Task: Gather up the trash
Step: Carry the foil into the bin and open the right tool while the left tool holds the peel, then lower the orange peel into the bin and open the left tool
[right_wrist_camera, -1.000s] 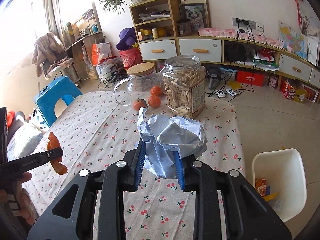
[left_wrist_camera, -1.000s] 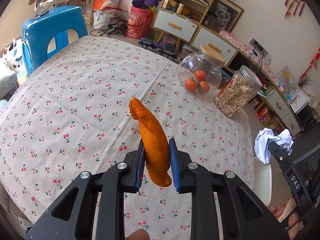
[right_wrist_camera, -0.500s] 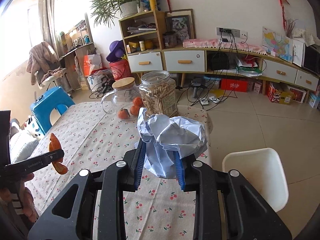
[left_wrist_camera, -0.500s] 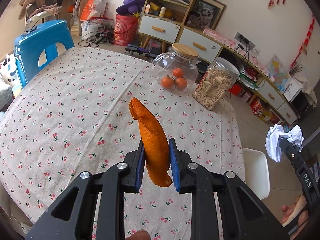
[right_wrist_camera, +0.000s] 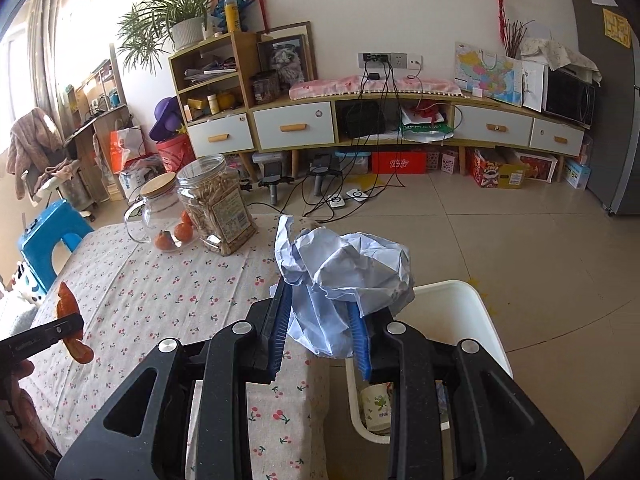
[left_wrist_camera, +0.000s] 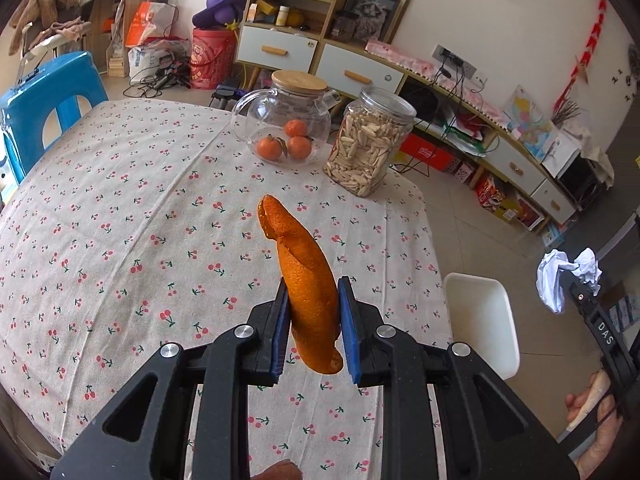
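Orange peel (left_wrist_camera: 310,288) pinched upright in left gripper (left_wrist_camera: 313,330); crumpled blue paper (right_wrist_camera: 344,280) clamped in right gripper (right_wrist_camera: 320,334), above white bin (right_wrist_camera: 486,320) holding a printed cup (right_wrist_camera: 376,404). Ahead: lidded glass pot (left_wrist_camera: 286,120) with three tangerines, jar (left_wrist_camera: 370,140) of pale seeds with an unreadable label. "DAS" on right gripper's finger.

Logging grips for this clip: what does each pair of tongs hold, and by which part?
Left tongs: orange peel, clamped around its lower half. Right tongs: crumpled paper, pinched at its lower part.
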`<state>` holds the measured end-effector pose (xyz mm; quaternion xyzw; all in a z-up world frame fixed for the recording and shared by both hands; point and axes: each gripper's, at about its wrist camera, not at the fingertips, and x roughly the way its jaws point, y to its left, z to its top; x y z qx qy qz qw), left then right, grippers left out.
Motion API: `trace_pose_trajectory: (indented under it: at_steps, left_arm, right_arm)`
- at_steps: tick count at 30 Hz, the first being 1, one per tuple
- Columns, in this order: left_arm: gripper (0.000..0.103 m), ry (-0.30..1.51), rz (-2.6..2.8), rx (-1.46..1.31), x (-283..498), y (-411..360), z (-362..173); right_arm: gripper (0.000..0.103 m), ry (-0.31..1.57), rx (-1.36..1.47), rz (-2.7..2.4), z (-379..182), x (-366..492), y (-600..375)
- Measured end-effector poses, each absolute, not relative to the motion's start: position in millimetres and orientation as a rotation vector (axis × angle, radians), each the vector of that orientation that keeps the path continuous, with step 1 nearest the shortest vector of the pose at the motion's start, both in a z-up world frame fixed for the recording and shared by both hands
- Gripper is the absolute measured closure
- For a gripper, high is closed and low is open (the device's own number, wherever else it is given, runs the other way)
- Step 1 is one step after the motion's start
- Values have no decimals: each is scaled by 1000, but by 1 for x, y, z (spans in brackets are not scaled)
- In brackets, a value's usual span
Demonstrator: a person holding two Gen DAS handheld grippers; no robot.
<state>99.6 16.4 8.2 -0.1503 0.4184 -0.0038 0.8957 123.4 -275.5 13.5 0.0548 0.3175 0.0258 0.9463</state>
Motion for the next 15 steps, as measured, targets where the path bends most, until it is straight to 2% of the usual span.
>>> trace_pose_trajectory:
  at_steps: [6, 7, 8, 9, 10, 14, 15]
  left_arm:
    - [80, 872, -78, -285, 104, -24, 13]
    - [80, 874, -90, -278, 105, -31, 14]
    - [80, 876, -103, -271, 106, -38, 14]
    - [80, 878, -115, -263, 107, -46, 14]
    - [80, 880, -125, -257, 107, -54, 13]
    - [80, 899, -174, -268, 111, -84, 7]
    - [80, 906, -186, -276, 112, -92, 5]
  right_arm:
    - [75, 711, 156, -50, -7, 141, -315]
    - [72, 719, 164, -66, -10, 143, -320]
    - [67, 723, 170, -81, -12, 144, -324]
    - [53, 724, 172, -102, -14, 144, -328]
    - [45, 721, 169, -123, -14, 143, -331]
    - [38, 709, 153, -190, -13, 134, -341]
    - [32, 706, 152, -210, -12, 131, -345]
